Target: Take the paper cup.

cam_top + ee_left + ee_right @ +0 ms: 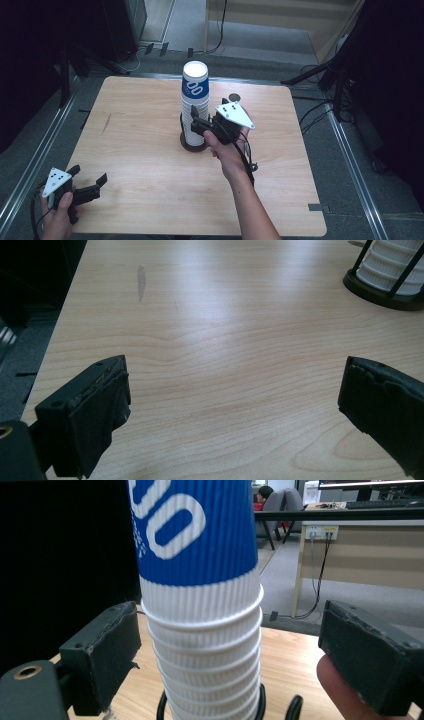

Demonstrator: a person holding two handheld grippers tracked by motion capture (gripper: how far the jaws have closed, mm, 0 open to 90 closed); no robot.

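Stacked paper cups (195, 102) are seen upside down in a dark wire holder (193, 142) near the middle of the wooden table (140, 150), slightly toward its far edge. The topmost cup carries a blue band with white lettering; the cups below it are white and ribbed. The right gripper (200, 122) is held against the lower part of the stack, its jaws spread apart on either side of the cups and not pressed onto them, as the right gripper view shows (200, 650). A small round disc (234, 97) lies just behind it, near the far edge. The left gripper (90, 187) is held at the near left corner, jaws wide apart, nothing between them.
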